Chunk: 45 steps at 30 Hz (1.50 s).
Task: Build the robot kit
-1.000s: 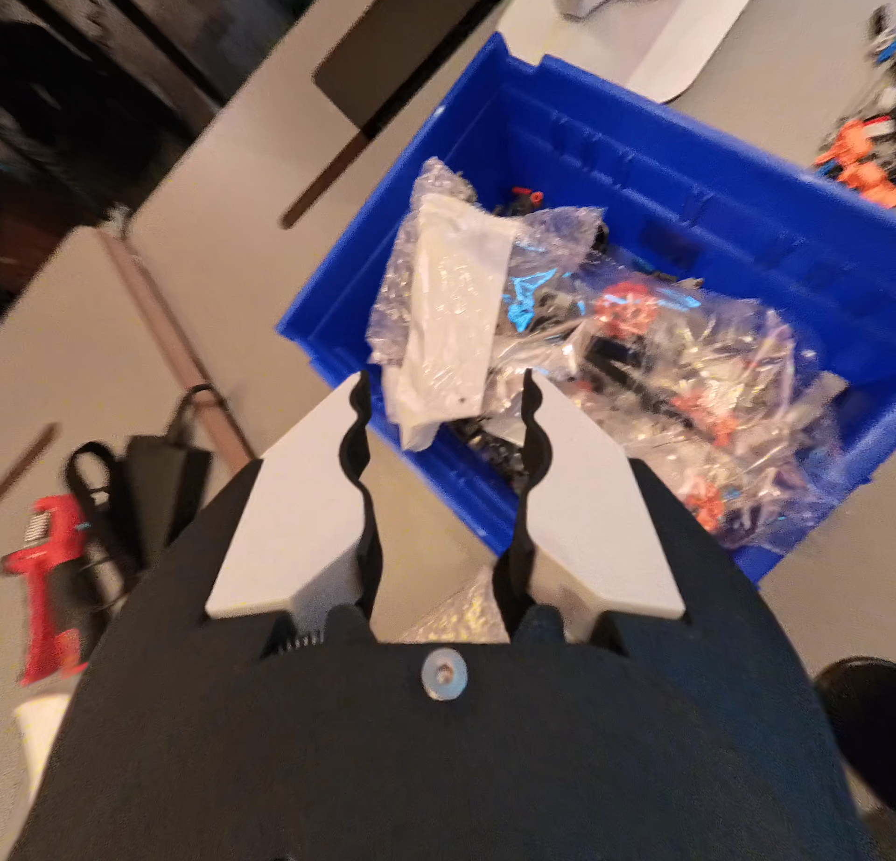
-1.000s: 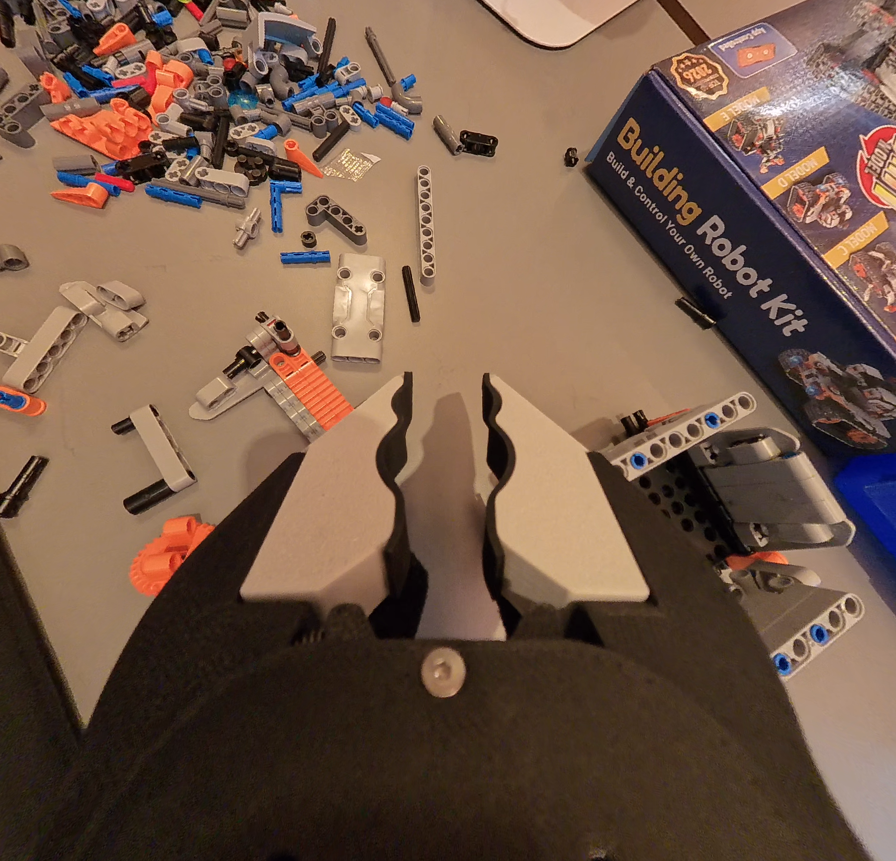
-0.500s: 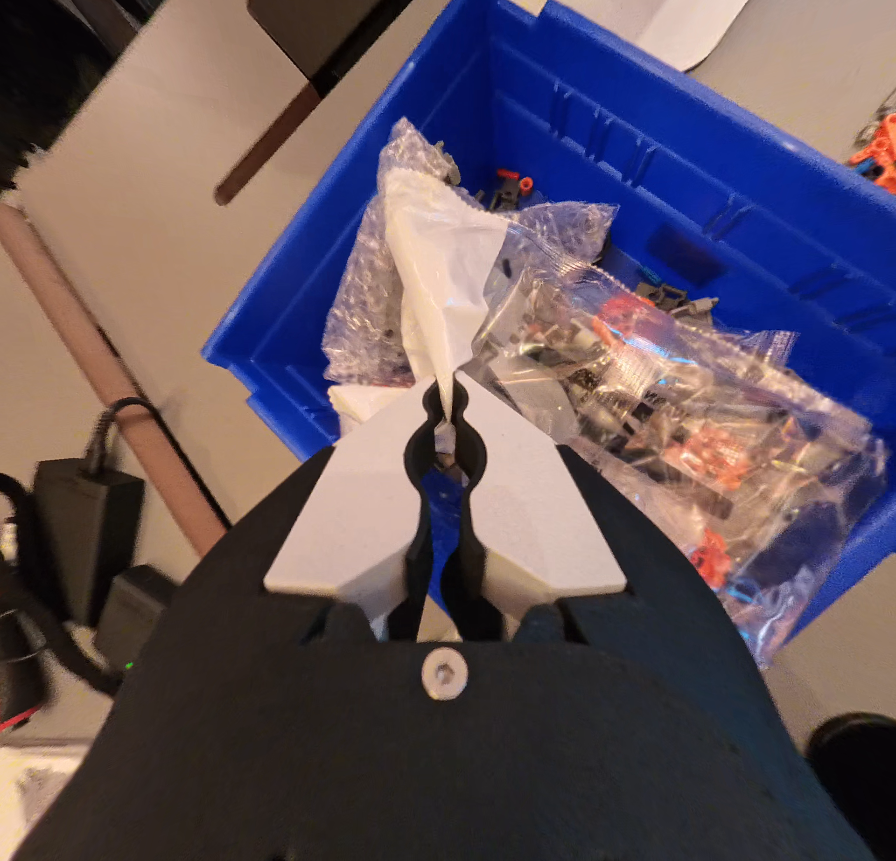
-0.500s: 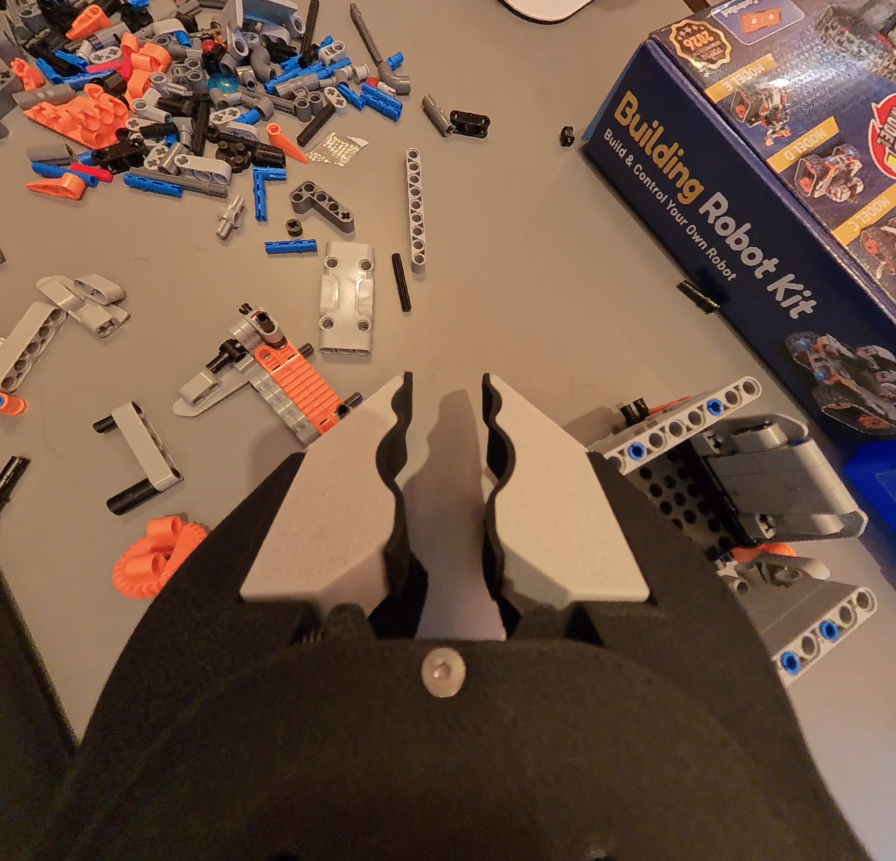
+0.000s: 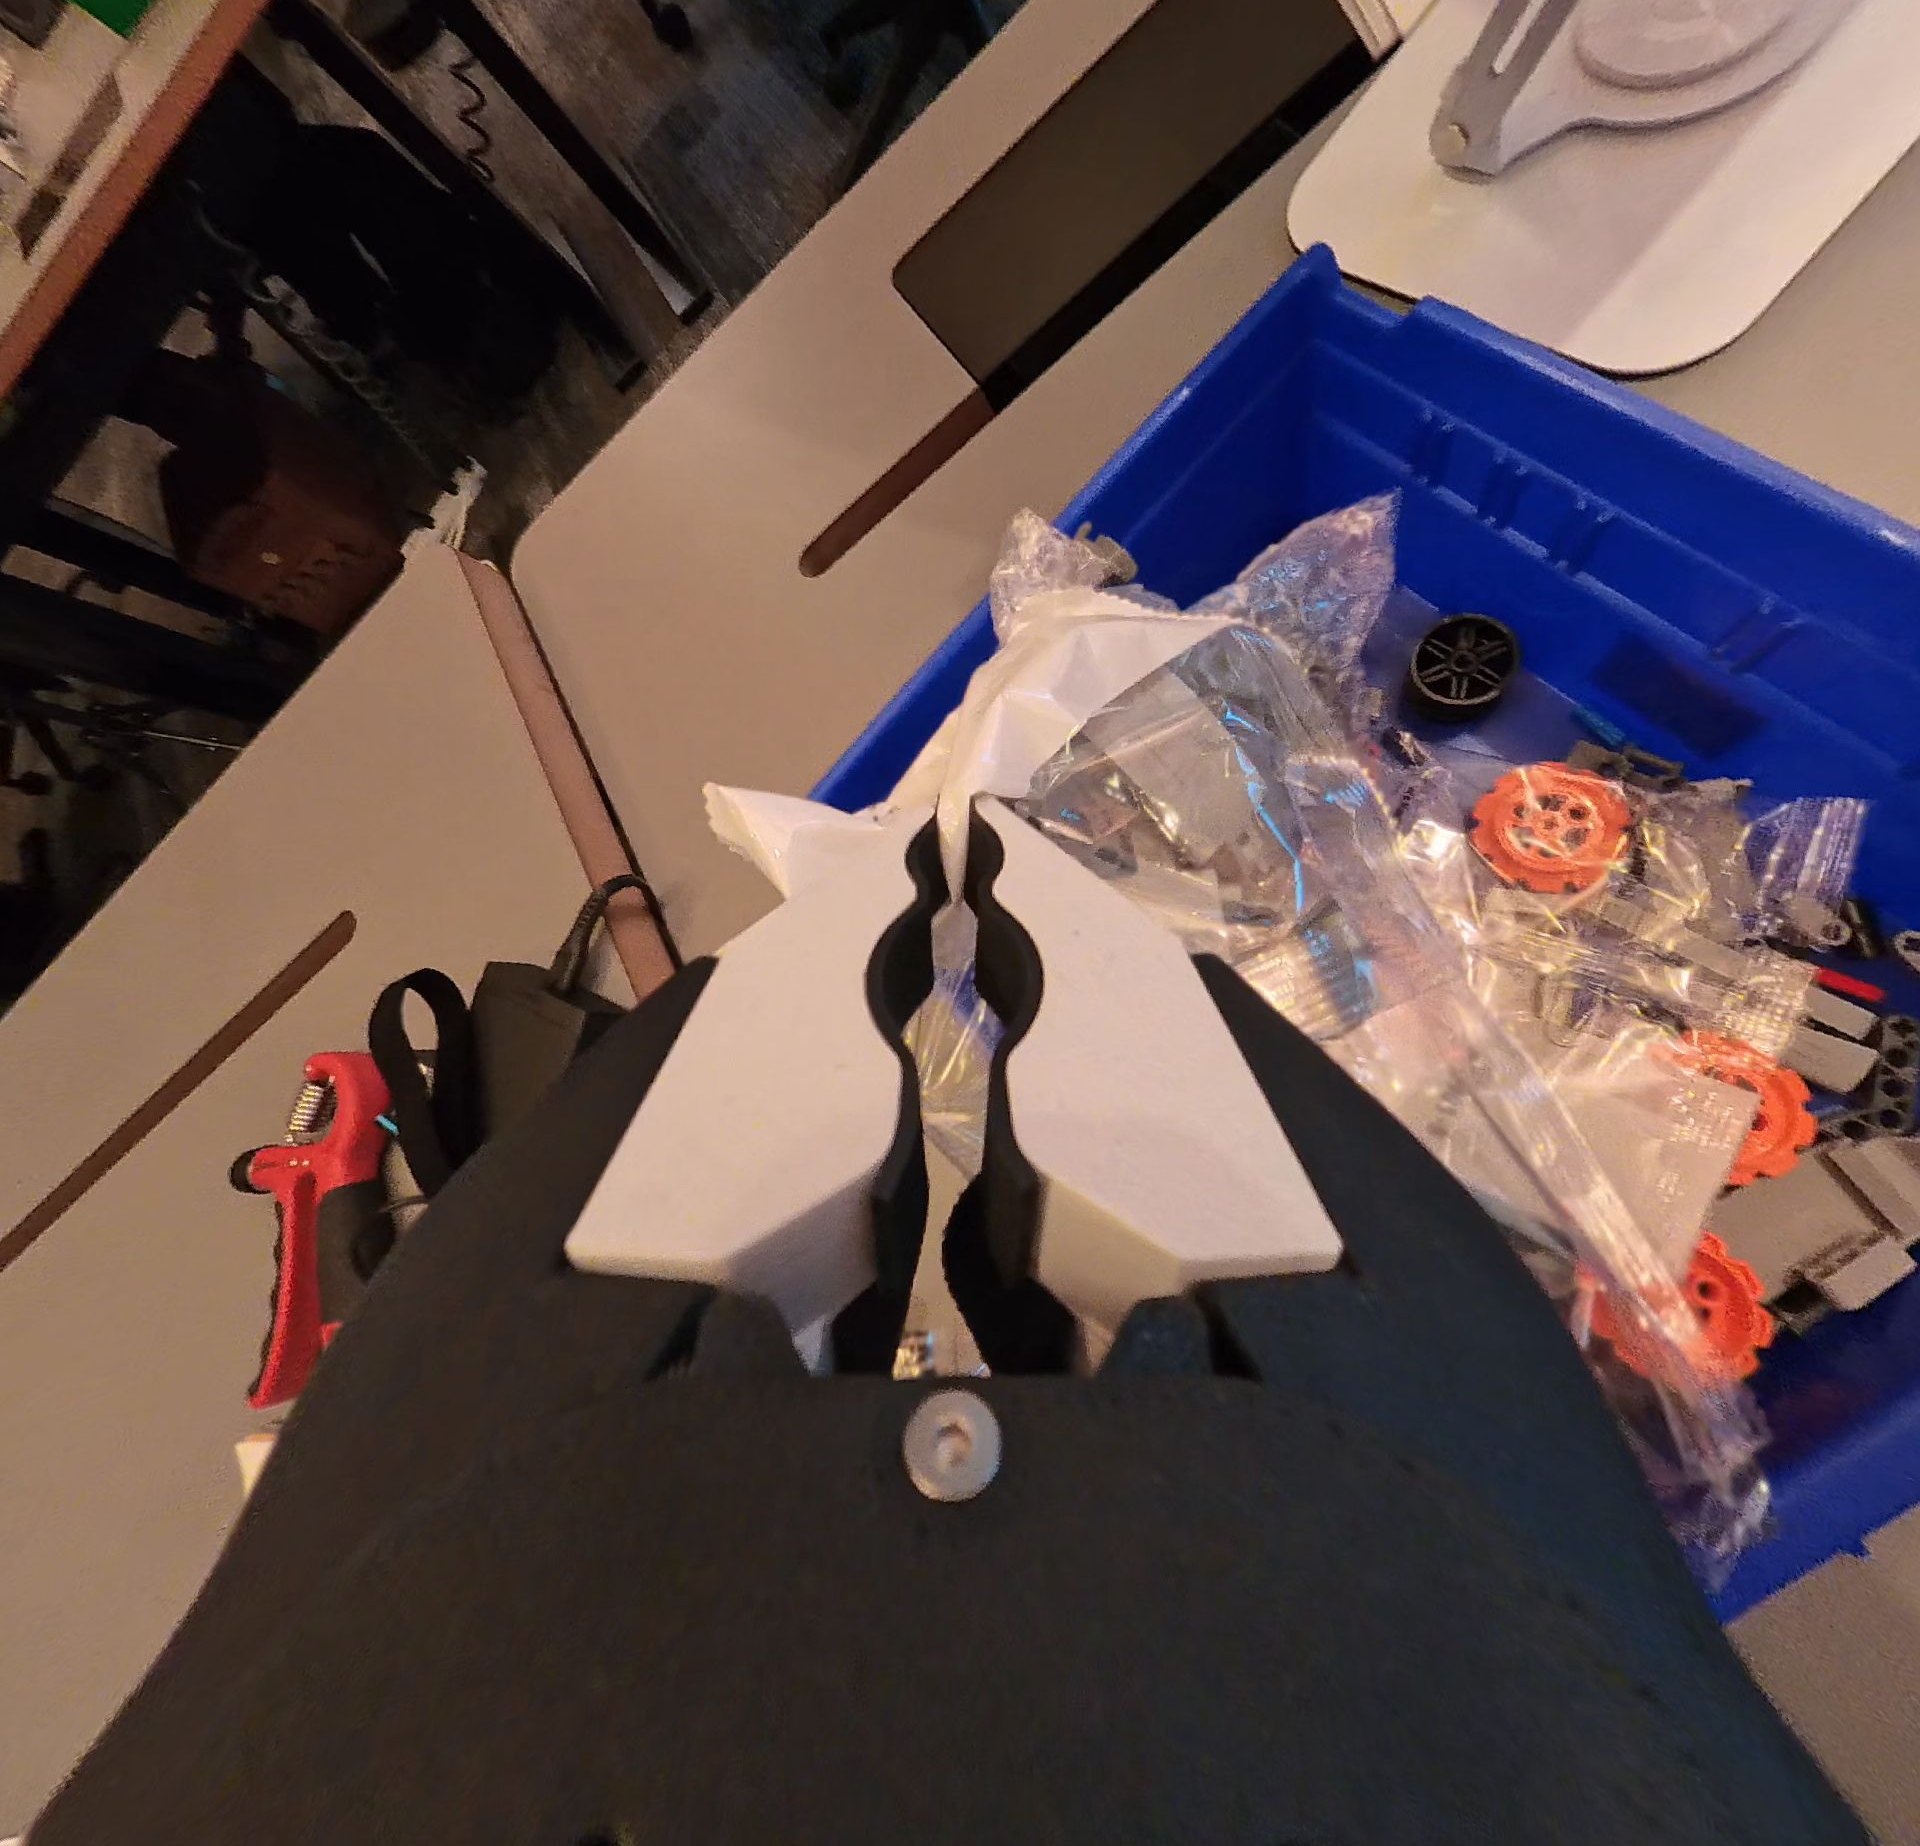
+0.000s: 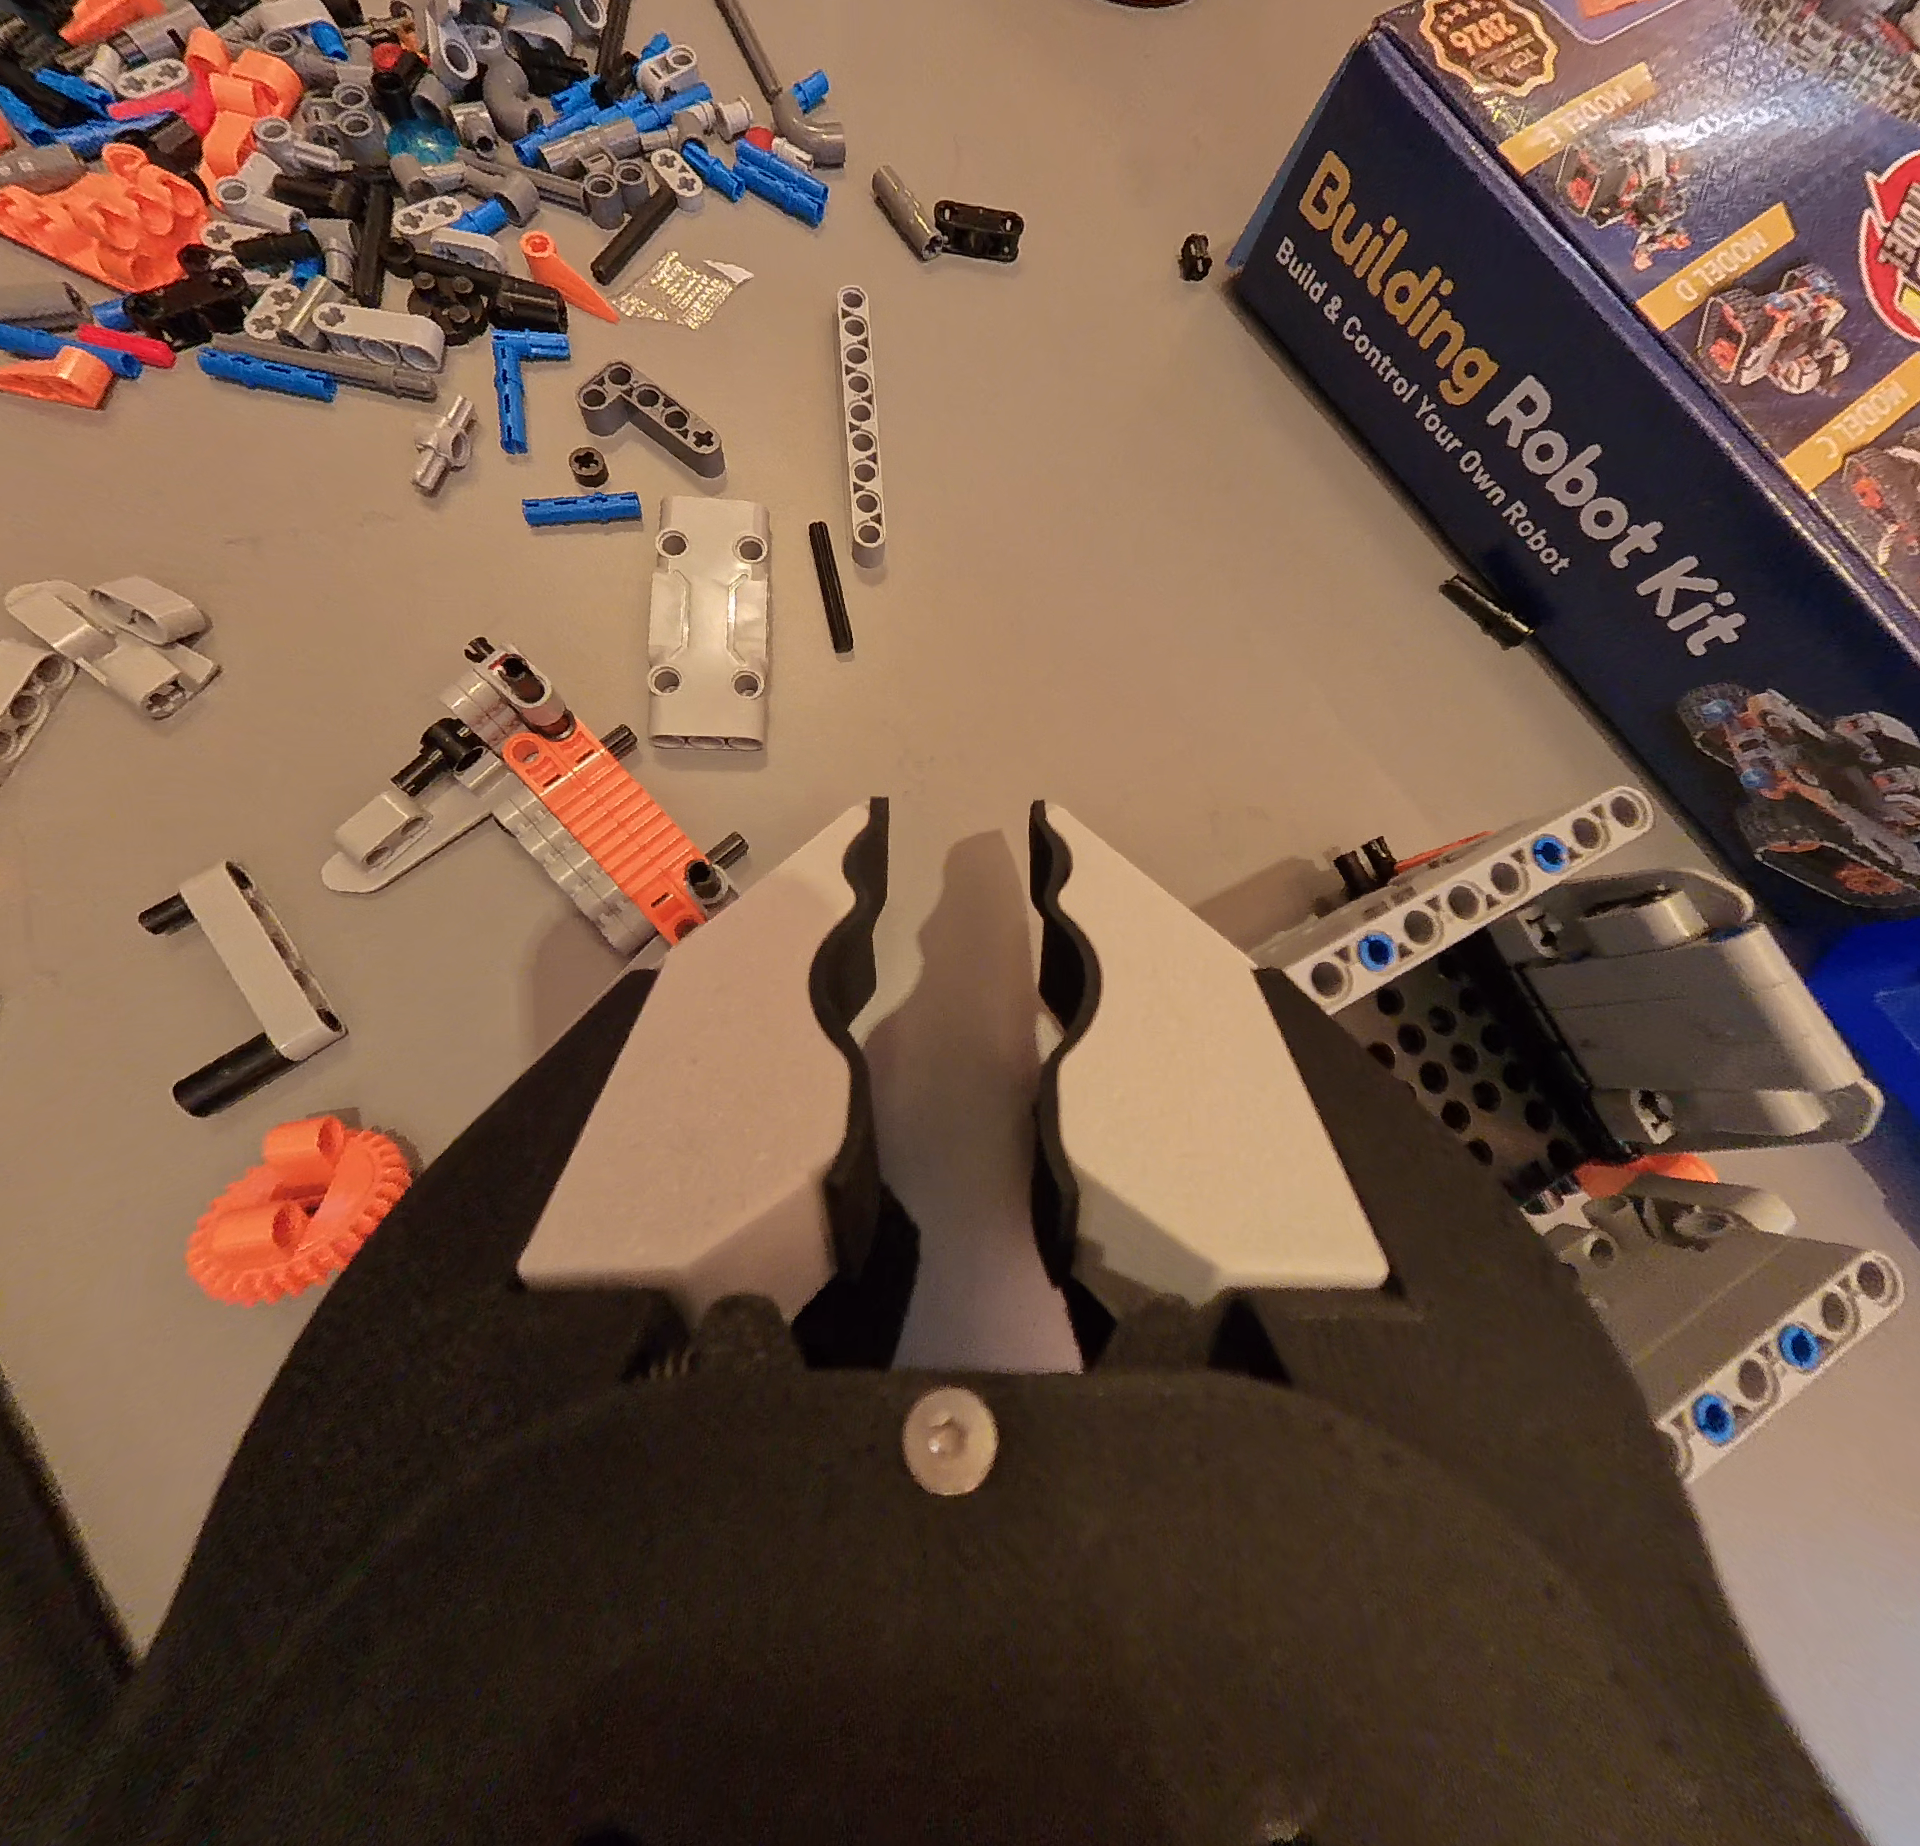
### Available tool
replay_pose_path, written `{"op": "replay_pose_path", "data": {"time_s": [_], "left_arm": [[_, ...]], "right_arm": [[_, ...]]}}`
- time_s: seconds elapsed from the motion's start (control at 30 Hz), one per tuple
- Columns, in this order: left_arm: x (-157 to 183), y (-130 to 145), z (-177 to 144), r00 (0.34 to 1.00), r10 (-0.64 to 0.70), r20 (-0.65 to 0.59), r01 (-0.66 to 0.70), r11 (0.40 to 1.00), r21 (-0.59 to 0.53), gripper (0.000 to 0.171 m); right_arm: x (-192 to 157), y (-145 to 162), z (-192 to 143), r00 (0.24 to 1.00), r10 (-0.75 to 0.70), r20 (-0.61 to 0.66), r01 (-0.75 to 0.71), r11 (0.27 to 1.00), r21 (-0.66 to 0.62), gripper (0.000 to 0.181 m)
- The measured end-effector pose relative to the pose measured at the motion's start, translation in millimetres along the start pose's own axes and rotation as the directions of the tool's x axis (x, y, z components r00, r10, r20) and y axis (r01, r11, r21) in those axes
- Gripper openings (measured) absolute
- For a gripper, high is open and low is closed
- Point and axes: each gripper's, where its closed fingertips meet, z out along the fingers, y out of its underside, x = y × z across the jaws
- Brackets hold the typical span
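Lifted from the blue bin (image 5: 1558, 508), plastic bag (image 5: 1226, 757) stays pinched by left hand-held gripper (image 5: 954, 840); right (image 6: 958, 809) narrowly parted.

Office or maker-type workspace, probably: grey desks (image 5: 727, 425) pushed together, monitor stand base (image 5: 1621, 186), power adapter (image 5: 520, 1027) with cable, loose building-kit parts (image 6: 343, 196) scattered on the desktop, blue parts bin (image 5: 1558, 508), kit box (image 6: 1662, 342).

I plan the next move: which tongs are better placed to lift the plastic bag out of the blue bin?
Probably left: the left tongs are shut on the plastic bag over the blue bin; the right tongs are open above the table.
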Motion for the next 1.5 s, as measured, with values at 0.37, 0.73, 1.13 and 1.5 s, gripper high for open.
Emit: {"op": "replay_pose_path", "data": {"time_s": [0.37,0.73,1.13,1.5], "left_arm": [[-27,-41,-12,0.998,-0.055,0.037,0.05,0.988,0.145,0.0],[-50,-71,-25,0.988,-0.135,0.07,0.114,0.962,0.246,0.0],[-36,-47,15,0.979,-0.192,0.069,0.17,0.955,0.241,0.0],[-7,-17,33,0.987,-0.109,0.118,0.08,0.97,0.228,0.013]], "right_arm": [[5,3,2,1.0,0.014,-0.021,-0.014,1.0,-0.009,0.024],[6,3,2,1.0,0.013,-0.026,-0.013,1.0,-0.011,0.024],[6,3,2,1.0,0.013,-0.025,-0.013,1.0,-0.012,0.025],[6,3,3,1.0,0.011,-0.027,-0.011,1.0,-0.014,0.025]]}}
